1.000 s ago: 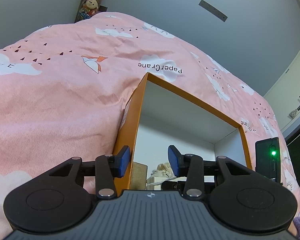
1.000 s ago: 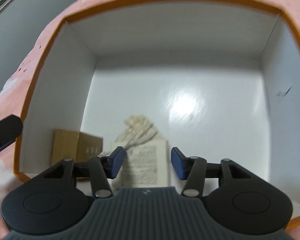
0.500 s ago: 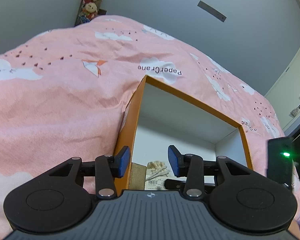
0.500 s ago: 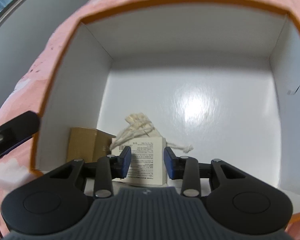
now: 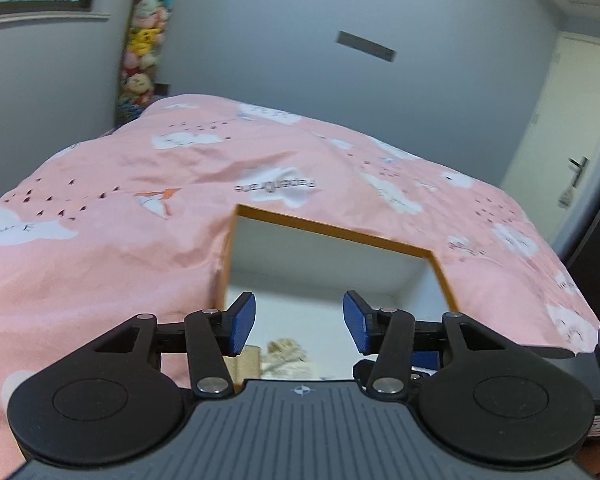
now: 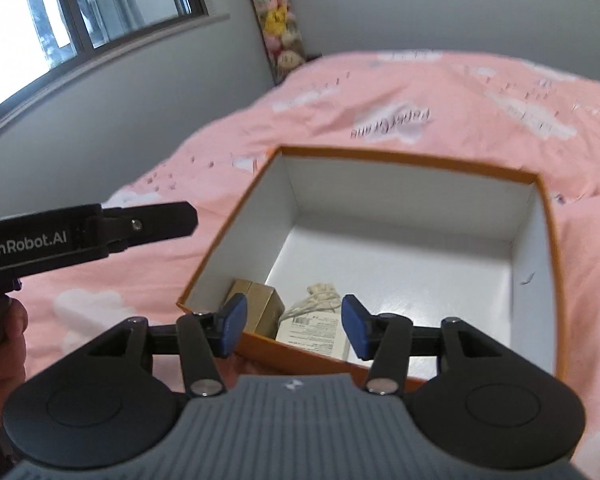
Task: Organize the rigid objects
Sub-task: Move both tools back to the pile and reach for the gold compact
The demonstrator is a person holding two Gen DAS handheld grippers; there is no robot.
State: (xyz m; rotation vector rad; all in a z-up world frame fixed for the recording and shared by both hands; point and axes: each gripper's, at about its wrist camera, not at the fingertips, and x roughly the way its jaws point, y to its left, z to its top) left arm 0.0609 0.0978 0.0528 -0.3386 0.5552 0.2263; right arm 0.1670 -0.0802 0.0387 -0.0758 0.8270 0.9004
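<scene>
Three items sit in the orange box (image 6: 440,370) on the bed (image 6: 100,272) — brown carton (image 6: 260,308), cloth pouch (image 6: 320,300), white labelled box (image 6: 316,332). Both our claws — left claw (image 5: 299,322), right claw (image 6: 292,326) — are released and empty; we see nothing loose left outside.

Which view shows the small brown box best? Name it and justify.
The right wrist view. It looks down into the orange box and shows the small brown box in its near left corner, beside the cloth pouch. The left wrist view catches only a blurred sliver behind its gripper.
</scene>
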